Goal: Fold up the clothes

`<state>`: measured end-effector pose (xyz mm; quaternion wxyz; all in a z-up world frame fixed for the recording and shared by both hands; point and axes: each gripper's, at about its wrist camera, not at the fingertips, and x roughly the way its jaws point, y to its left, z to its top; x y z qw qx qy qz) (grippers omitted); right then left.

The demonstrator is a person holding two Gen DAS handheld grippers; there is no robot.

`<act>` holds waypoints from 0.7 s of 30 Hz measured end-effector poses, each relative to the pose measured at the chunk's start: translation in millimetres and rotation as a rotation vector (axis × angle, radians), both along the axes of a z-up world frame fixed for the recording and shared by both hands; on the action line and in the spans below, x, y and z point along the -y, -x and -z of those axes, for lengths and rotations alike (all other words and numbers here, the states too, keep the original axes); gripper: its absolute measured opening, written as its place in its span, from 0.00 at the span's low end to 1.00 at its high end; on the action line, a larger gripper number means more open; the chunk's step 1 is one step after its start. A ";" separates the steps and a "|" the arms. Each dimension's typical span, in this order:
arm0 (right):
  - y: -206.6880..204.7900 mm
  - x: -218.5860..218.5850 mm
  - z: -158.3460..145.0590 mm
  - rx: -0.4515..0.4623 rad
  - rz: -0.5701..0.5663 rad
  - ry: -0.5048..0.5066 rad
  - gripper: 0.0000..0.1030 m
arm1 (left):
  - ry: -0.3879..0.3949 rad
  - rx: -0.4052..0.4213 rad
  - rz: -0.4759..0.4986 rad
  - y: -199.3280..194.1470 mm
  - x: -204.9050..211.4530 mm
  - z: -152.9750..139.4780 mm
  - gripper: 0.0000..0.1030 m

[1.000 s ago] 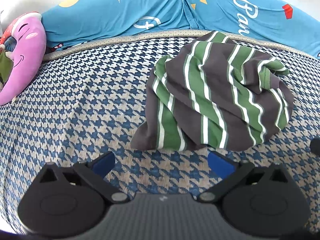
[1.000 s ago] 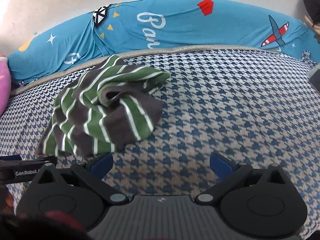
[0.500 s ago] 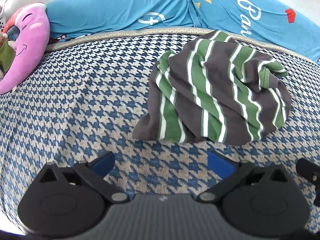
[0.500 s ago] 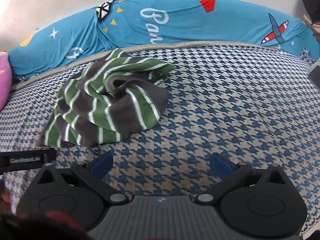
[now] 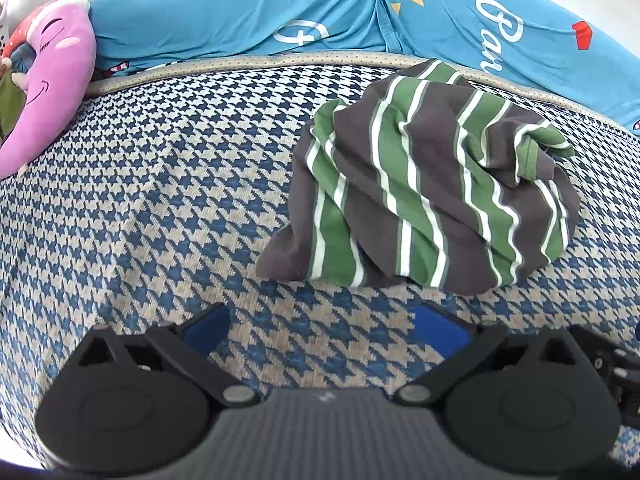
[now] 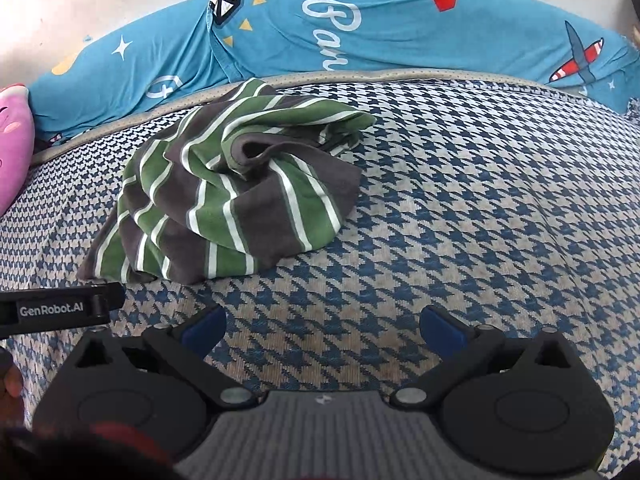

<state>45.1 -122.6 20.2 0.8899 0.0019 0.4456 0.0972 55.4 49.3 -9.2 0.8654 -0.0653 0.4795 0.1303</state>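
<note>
A crumpled grey shirt with green and white stripes (image 5: 424, 196) lies in a heap on the blue and beige houndstooth bed cover (image 5: 160, 200). It also shows in the right wrist view (image 6: 236, 196), left of centre. My left gripper (image 5: 324, 328) is open and empty, just short of the shirt's near edge. My right gripper (image 6: 322, 328) is open and empty, a little to the right of the heap. The left gripper's body (image 6: 60, 310) shows at the left edge of the right wrist view.
A long blue printed pillow (image 5: 280, 12) runs along the far side of the bed against the wall; it also shows in the right wrist view (image 6: 360, 32). A pink plush toy (image 5: 48, 80) lies at the far left.
Both grippers have moved a little closer to the shirt and lower over the bed. The shirt has not moved. Both stay open.
</note>
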 end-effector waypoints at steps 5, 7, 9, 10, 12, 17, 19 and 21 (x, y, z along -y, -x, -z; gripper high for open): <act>-4.5 -1.4 2.1 -0.011 -0.005 -0.012 1.00 | -0.018 0.001 0.004 -3.3 -0.3 1.4 1.00; -6.5 -3.1 3.2 -0.015 -0.009 -0.010 1.00 | -0.020 -0.001 0.006 -3.5 -1.7 2.2 1.00; -7.7 -4.8 3.1 -0.018 -0.013 -0.008 1.00 | -0.022 -0.003 0.002 -4.2 -2.6 2.9 1.00; -7.7 -5.5 2.9 -0.020 -0.015 -0.007 1.00 | -0.023 -0.002 0.001 -4.3 -2.5 3.0 1.00; -8.3 -6.4 2.7 -0.022 -0.016 -0.004 1.00 | -0.024 -0.002 0.003 -4.2 -3.4 3.4 1.00; -12.7 -10.3 4.5 -0.023 -0.022 0.004 1.00 | -0.031 -0.005 0.010 -4.8 -7.3 5.4 1.00; -13.2 -11.8 5.1 -0.021 -0.024 0.010 1.00 | -0.030 -0.005 0.011 -4.8 -8.1 5.6 1.00; -13.5 -13.0 5.7 -0.020 -0.024 0.021 1.00 | -0.028 -0.003 0.010 -4.2 -8.5 5.4 1.00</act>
